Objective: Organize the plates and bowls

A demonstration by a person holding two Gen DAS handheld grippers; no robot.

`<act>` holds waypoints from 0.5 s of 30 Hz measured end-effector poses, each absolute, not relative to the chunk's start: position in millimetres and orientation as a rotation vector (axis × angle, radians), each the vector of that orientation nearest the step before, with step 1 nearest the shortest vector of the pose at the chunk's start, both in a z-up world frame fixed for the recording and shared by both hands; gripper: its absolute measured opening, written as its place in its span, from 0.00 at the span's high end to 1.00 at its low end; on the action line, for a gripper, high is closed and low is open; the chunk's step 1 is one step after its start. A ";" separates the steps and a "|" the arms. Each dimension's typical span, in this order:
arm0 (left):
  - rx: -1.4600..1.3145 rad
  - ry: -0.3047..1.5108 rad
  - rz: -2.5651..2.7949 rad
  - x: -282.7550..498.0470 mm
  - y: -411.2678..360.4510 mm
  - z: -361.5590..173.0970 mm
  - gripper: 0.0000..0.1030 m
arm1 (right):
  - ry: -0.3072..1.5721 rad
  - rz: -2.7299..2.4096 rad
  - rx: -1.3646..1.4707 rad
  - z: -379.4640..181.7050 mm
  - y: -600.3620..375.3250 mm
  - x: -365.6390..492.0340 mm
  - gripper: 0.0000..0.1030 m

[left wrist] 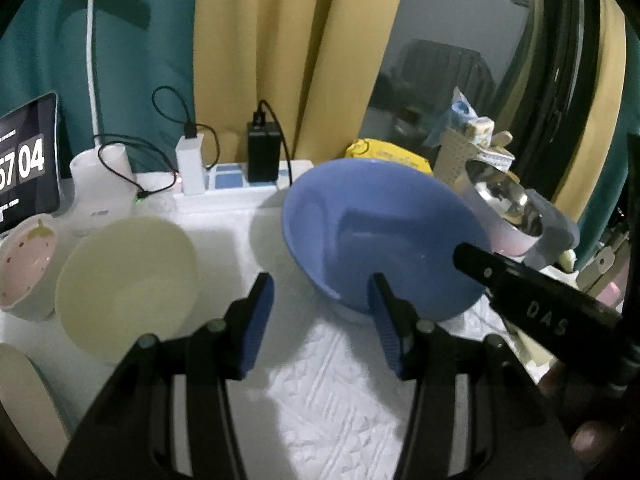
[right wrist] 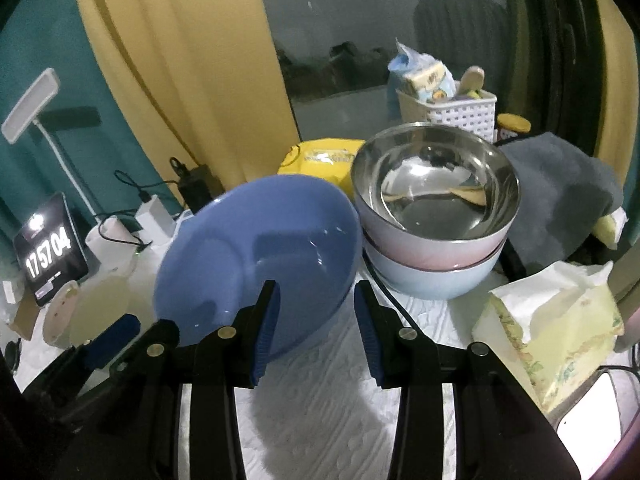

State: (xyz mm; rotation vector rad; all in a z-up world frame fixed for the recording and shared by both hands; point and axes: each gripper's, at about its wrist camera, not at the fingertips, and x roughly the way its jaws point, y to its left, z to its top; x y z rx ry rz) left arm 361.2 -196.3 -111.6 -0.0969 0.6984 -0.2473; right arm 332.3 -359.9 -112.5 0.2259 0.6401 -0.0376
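Nearest, left gripper [left wrist: 322, 320] seen with jaws spread wide, nothing between the blue pads; white embossed mat [left wrist: 320, 400] below. Right gripper [right wrist: 316, 328] likewise spread — left pad is overlapped against the near wall of the blue bowl [right wrist: 256, 256], but whether contact is made can't be told; right pad clear of it.

Blue bowl is tilted, rim raised toward the back-left in right wrist view, base on the mat. In left wrist view the same bowl [left wrist: 380, 236] sits just beyond the right finger, w/ the other gripper's black finger crossing its right edge.

Left of it, a cream bowl [left wrist: 128, 284] is noted, tilted; beside that a pink strawberry bowl [left wrist: 26, 264].

Right of blue bowl — steel-lined pink bowl [right wrist: 436, 196] nested in a pale blue bowl [right wrist: 432, 280], touching or nearly so. Tissue pack [right wrist: 556, 320] at near right.

Farther back: grey cloth [right wrist: 560, 192], yellow packet [right wrist: 320, 160], white basket [right wrist: 452, 112], clock display [right wrist: 50, 252], chargers [left wrist: 228, 156], lamp [left wrist: 90, 40], curtains [left wrist: 280, 40].
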 end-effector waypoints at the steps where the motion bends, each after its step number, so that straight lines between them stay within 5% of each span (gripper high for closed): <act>1: -0.097 0.696 -0.249 361.9 -196.9 -112.0 0.51 | 0.645 -0.038 0.228 -114.8 -360.6 333.8 0.61; 6: -0.086 0.698 -0.266 364.8 -202.8 -118.2 0.51 | 0.659 -0.041 0.224 -125.0 -362.0 339.3 0.62; 10: -0.066 0.692 -0.277 363.8 -207.1 -121.5 0.52 | 0.681 -0.038 0.235 -133.3 -363.1 341.8 0.74; 15: -0.049 0.686 -0.275 362.6 -207.8 -123.7 0.71 | 0.671 -0.049 0.223 -134.7 -361.4 338.7 0.81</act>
